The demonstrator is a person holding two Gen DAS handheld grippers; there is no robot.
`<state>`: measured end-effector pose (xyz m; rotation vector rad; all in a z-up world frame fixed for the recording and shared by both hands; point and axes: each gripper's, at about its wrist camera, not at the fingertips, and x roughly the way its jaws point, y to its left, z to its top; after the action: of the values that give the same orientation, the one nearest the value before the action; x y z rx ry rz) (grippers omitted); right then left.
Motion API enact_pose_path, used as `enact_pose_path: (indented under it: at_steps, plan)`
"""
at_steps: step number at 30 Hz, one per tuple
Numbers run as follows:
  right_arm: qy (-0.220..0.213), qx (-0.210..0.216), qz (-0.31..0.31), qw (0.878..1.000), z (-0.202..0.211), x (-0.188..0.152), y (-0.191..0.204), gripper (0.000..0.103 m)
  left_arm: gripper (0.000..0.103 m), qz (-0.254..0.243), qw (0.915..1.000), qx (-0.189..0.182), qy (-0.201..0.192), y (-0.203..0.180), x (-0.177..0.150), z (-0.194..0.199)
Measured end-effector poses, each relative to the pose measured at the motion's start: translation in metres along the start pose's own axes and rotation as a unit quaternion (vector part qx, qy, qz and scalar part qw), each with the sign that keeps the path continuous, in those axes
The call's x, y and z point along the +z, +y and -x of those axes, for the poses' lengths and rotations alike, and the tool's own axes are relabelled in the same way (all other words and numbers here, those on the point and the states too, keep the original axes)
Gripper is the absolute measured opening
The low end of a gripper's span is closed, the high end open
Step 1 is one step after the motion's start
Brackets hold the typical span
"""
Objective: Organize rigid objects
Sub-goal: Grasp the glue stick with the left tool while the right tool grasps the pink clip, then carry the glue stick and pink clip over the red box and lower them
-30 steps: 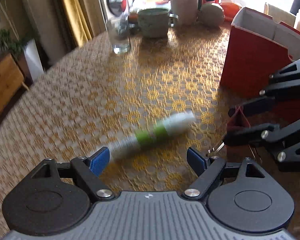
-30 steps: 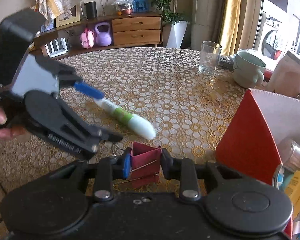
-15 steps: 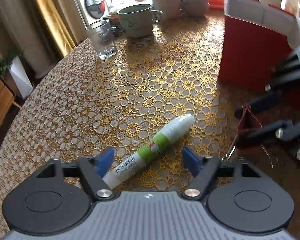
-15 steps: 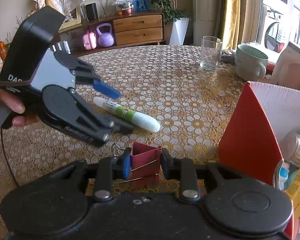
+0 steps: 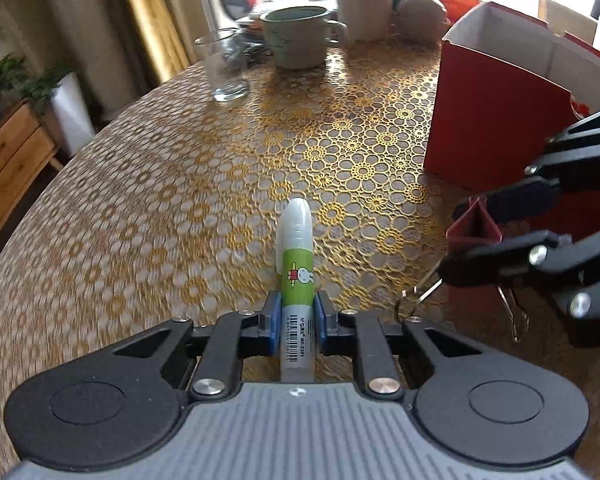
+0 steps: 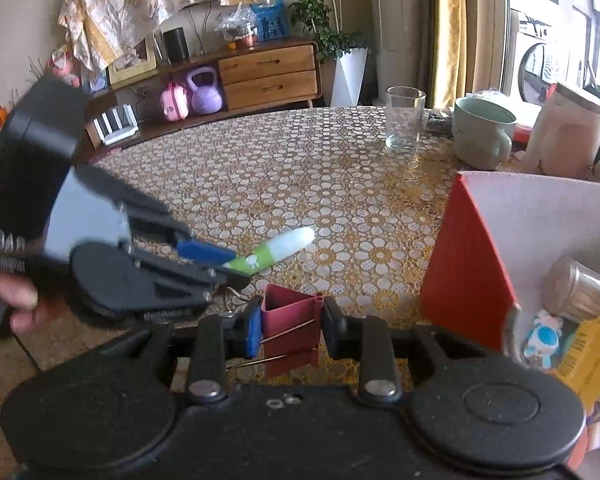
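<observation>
Because both claws are full, two small things look ready to go into the red box.

The left claw is pinching the glue pen by its back end, so the white tip sticks out over the tabletop, a little way from the box. The right claw is squeezing a red clip just beside the box, near its open side, where other small things already sit.
</observation>
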<state>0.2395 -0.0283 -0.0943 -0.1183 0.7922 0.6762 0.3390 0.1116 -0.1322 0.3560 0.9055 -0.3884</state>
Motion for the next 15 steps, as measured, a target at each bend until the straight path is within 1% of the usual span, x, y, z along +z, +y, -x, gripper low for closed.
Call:
enact_pose_path:
  at_steps: [3, 6, 10, 13, 15]
  plan:
    - [-0.007, 0.004, 0.000, 1.000, 0.012, -0.001, 0.001, 0.029, 0.017, 0.045, 0.9988, 0.017, -0.002, -0.007, -0.009, 0.009]
    - [-0.015, 0.006, -0.001, 1.000, 0.028, -0.002, 0.000, 0.029, 0.017, 0.091, 0.9955, 0.019, -0.015, -0.011, -0.014, 0.026]
    - [-0.025, 0.008, -0.006, 1.000, 0.048, -0.003, -0.002, 0.029, 0.017, 0.133, 0.9904, 0.025, -0.027, -0.020, -0.018, 0.051]
    - [-0.036, 0.009, -0.012, 0.999, 0.066, -0.005, -0.006, 0.029, 0.017, 0.152, 0.9871, 0.036, -0.033, -0.027, -0.021, 0.064]
    - [-0.041, 0.010, -0.016, 0.999, 0.077, -0.005, -0.010, 0.029, 0.017, 0.170, 0.9844, 0.034, -0.033, -0.032, -0.024, 0.073]
